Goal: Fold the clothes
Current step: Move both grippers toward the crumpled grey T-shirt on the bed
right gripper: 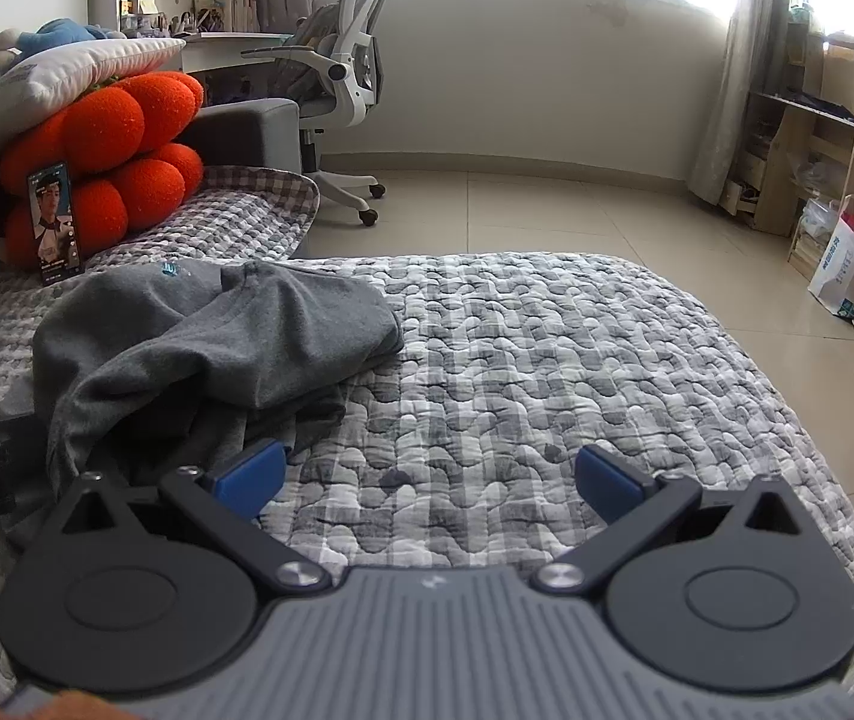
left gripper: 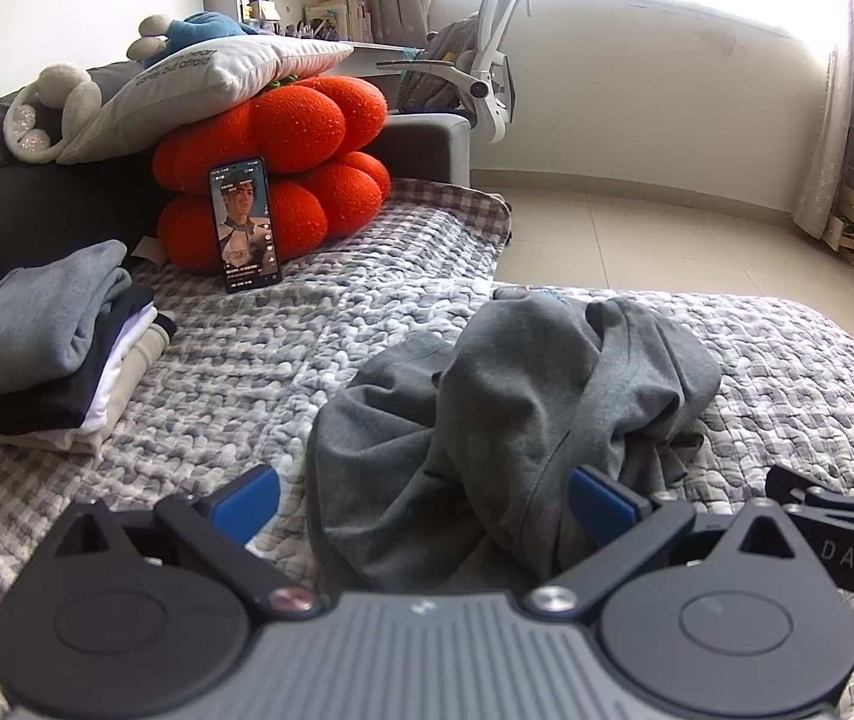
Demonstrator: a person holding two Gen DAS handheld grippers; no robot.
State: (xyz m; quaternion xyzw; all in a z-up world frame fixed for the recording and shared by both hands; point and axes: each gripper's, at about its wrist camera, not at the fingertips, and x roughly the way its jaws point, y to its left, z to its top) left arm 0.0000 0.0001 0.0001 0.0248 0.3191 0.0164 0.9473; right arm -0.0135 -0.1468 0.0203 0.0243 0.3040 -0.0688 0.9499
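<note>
Your left gripper (left gripper: pixel 424 501) has jaws spread wide w/ nothing held, the crumpled grey garment (left gripper: pixel 511 420) just beyond them on the quilted bed cover (left gripper: pixel 259 372). Your right gripper (right gripper: pixel 427 480) is wide too, over bare quilt, garment to its left. Folded stack (left gripper: pixel 55 348) far left, phone (left gripper: pixel 244 228) propped vs. the red cushion (left gripper: pixel 283 120).

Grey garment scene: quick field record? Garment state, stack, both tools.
garment: grey garment, crumpled, unfolded, on the checked quilt
folded stack: folded clothes, at the quilt's left edge
left tool: left tool, open, garment between its fingers, not gripped
right tool: right tool, open, over bare quilt beside the garment
phone: phone, leaning on the orange cushion
</note>
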